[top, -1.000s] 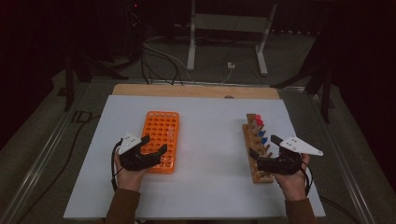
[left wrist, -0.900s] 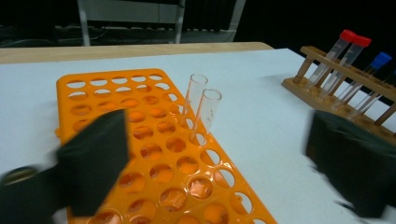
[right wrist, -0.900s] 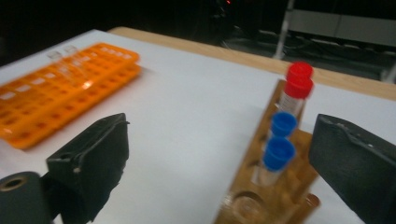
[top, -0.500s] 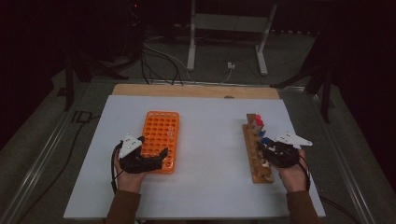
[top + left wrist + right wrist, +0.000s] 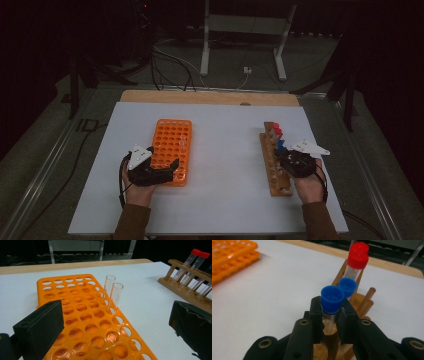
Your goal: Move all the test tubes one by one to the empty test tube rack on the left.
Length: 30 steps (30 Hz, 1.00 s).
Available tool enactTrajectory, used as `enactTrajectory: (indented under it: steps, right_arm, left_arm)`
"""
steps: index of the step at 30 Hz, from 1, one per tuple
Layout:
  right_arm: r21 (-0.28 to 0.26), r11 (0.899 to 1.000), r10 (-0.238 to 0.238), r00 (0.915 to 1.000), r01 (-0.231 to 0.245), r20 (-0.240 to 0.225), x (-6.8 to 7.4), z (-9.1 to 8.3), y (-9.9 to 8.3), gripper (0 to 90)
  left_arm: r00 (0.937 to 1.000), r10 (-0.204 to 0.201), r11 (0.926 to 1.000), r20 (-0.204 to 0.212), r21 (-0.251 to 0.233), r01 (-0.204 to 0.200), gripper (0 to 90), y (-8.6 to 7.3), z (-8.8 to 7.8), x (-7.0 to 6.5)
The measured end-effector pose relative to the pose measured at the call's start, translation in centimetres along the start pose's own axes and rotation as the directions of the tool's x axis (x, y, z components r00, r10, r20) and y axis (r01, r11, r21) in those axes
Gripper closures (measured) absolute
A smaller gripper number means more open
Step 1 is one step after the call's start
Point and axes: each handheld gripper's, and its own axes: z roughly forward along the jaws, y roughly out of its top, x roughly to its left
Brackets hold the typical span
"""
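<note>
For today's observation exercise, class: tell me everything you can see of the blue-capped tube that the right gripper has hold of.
The tube is a clear, plastic-looking test tube with a ribbed blue cap pushed on top. It stands about upright in the wooden rack on the white table, nearest the person in a row with one more blue-capped and two red-capped tubes. The right gripper has just closed, its two black jaws pressing the tube's sides just under the cap. Its contents cannot be made out.

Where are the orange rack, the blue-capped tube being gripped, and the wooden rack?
orange rack [image 5: 82,322], left gripper view, holed top face.
blue-capped tube [image 5: 332,297], right gripper view, on its cap.
wooden rack [image 5: 271,167], high view, on its top bar.
</note>
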Motion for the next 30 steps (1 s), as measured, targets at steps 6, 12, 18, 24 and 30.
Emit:
enactTrajectory:
  steps: [6, 12, 18, 24, 30]
  right_arm:
    - [-0.041, 0.999, -0.012, 0.9999, 0.012, -0.001, 0.2, -1.5, 1.1, 77.2]
    - [-0.092, 0.996, -0.012, 0.9999, 0.012, -0.001, 0.4, -3.3, 2.1, 77.2]
    - [-0.146, 0.989, -0.015, 0.9997, 0.012, -0.018, 0.7, -4.8, 3.0, 77.2]
    - [-0.159, 0.987, -0.008, 0.9973, -0.003, -0.073, 1.3, -5.0, 3.3, 77.1]
    - [-0.153, 0.988, -0.023, 0.9913, 0.003, -0.129, 2.6, -4.5, 3.5, 77.0]
  left_arm:
    - [0.9999, 0.008, 1.0000, -0.006, -0.003, -0.008, 0.5, 0.0, 0.0, -0.1]
    - [1.0000, 0.009, 1.0000, 0.002, -0.002, -0.009, 0.6, 0.1, 0.0, -0.1]
    - [0.9994, 0.017, 0.9996, 0.029, -0.023, -0.016, 0.5, 0.3, -0.1, -0.4]
    - [0.9952, 0.064, 0.9971, 0.074, -0.047, -0.061, 0.6, 1.0, 0.0, -1.6]
    - [0.9896, 0.081, 0.9966, 0.119, -0.028, -0.078, 2.8, 2.0, 0.8, -3.7]
